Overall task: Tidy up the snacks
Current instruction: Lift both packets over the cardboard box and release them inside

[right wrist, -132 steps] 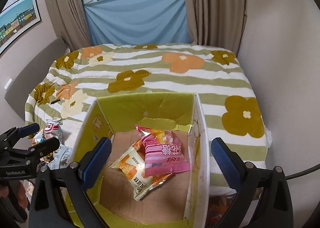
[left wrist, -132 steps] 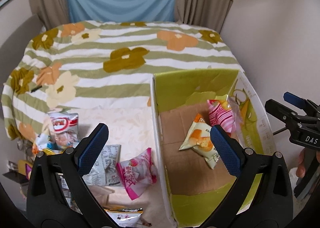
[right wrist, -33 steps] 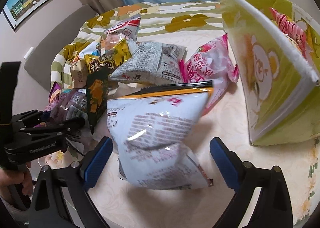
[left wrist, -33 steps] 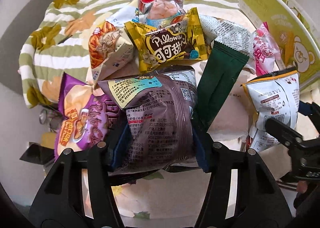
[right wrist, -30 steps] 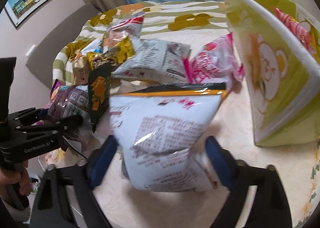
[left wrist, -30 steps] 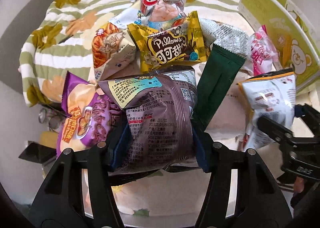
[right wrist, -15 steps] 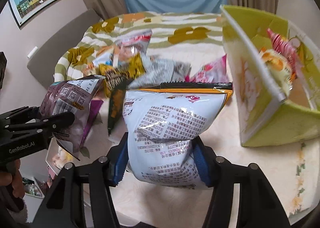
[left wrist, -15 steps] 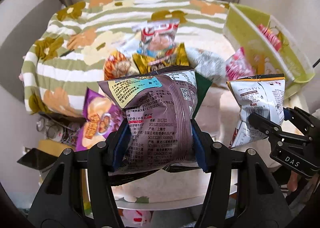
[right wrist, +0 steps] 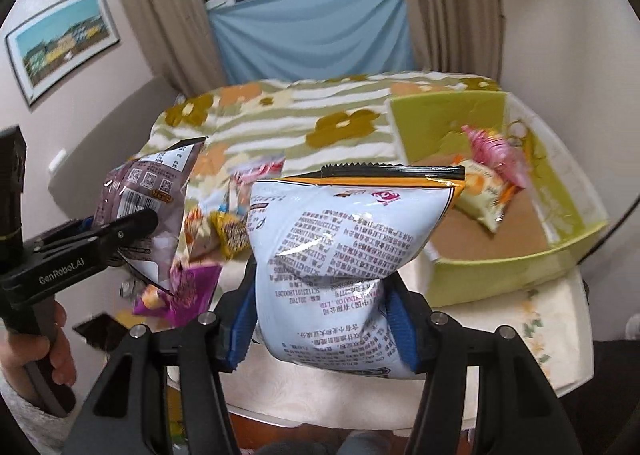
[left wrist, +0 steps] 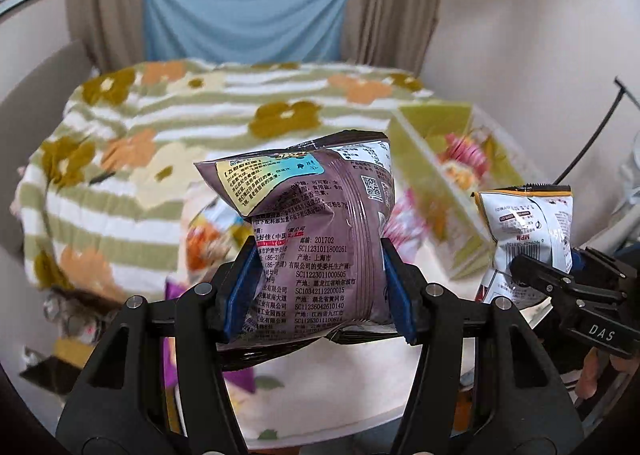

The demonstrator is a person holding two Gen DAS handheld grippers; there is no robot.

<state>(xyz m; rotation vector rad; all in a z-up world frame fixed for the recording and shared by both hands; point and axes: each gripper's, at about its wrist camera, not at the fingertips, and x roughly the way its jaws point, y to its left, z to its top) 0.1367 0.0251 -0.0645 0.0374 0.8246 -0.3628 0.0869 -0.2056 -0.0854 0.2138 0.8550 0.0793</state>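
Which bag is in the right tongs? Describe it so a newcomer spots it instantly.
Start at the green box on the table's right side; just left of it, lifted above the tabletop, the right tongs pinch the white snack bag. Unlike the purple bag in the left tongs, it is pale white with dense black print, an orange stripe and a black serrated top seal.

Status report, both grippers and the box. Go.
Left gripper shut on purple bag. Right gripper shut on white bag. Both airborne. Green box open, two packets inside, path unobstructed.
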